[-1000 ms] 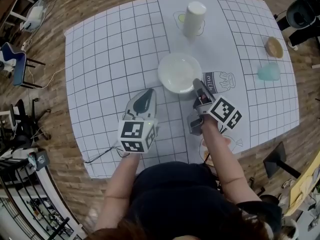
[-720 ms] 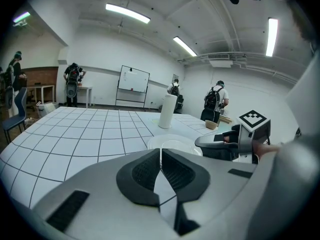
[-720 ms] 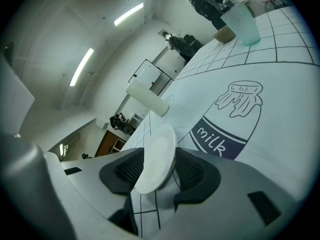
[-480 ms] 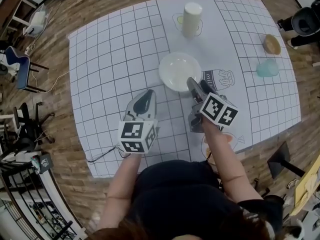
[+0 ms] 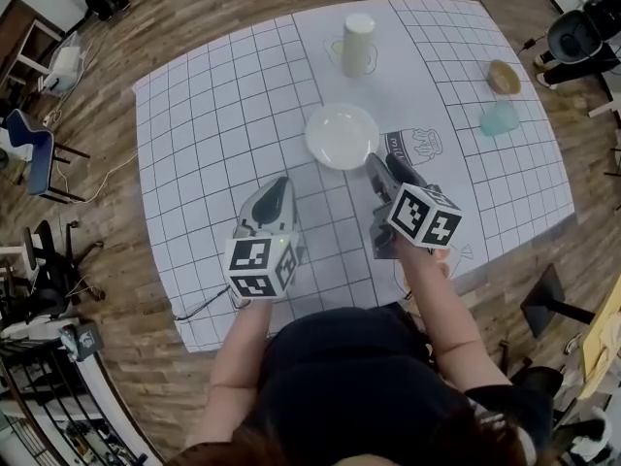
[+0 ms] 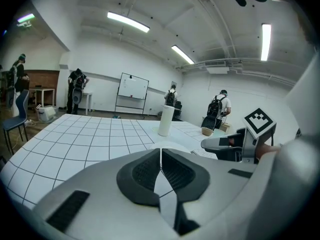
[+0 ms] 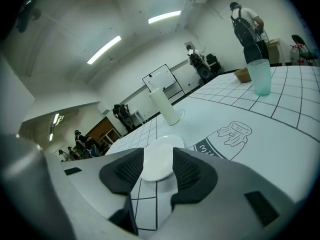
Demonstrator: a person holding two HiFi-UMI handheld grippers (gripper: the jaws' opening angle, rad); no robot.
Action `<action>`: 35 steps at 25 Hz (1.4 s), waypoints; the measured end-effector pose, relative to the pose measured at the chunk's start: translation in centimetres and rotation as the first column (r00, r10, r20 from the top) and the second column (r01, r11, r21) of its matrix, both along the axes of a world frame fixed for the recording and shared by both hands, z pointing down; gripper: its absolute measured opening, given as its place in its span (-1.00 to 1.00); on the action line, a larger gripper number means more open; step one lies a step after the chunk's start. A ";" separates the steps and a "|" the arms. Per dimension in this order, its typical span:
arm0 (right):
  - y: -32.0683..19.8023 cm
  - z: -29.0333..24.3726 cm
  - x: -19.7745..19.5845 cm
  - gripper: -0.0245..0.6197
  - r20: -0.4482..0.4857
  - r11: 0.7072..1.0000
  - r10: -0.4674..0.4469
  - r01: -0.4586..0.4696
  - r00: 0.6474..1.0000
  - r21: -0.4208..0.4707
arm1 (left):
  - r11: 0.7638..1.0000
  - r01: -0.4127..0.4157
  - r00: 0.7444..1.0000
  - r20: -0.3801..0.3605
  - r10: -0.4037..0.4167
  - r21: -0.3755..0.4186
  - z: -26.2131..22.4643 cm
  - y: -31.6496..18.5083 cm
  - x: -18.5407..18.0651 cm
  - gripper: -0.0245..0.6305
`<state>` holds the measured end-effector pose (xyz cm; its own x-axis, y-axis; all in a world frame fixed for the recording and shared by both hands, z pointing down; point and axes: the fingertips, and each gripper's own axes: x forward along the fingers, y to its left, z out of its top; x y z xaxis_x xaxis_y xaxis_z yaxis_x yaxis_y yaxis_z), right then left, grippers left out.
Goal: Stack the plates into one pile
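Plates [image 5: 342, 136], glossy white, round and shallow, lie as one pile in the middle of the white, black-gridded tabletop [image 5: 213, 115], just ahead of both grippers. Nearest, the left gripper [image 6: 160, 159] has its ribbed dark jaws pressed together on nothing, while the right gripper [image 7: 157, 169], jaws just flung wide then eased slightly inward, stands open and empty short of the pile's rim. Farther off stand a tall matte white cylinder [image 5: 358, 44], a translucent teal cup [image 5: 499, 118] and a tan bowl [image 5: 504, 76].
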<state>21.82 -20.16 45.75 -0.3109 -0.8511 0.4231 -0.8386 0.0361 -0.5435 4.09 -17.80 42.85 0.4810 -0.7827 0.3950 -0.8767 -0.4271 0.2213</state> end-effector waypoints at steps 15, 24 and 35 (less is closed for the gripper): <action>4.6 -4.4 -3.6 -0.87 -0.156 0.994 0.015 0.002 0.988 0.107 | 0.999 -0.006 0.999 -0.043 0.008 0.037 -3.5 3.2 -4.9 -0.84; 6.3 -4.8 -5.4 -0.87 -0.177 0.994 0.003 0.017 0.984 0.109 | 0.999 0.003 0.999 -0.041 -0.001 0.034 -3.7 5.0 -6.7 -0.84; 7.8 -4.5 -7.7 -0.88 -0.241 0.995 -0.036 0.059 0.970 0.086 | 1.000 0.023 0.999 -0.042 -0.022 0.020 -3.5 6.3 -8.8 -0.84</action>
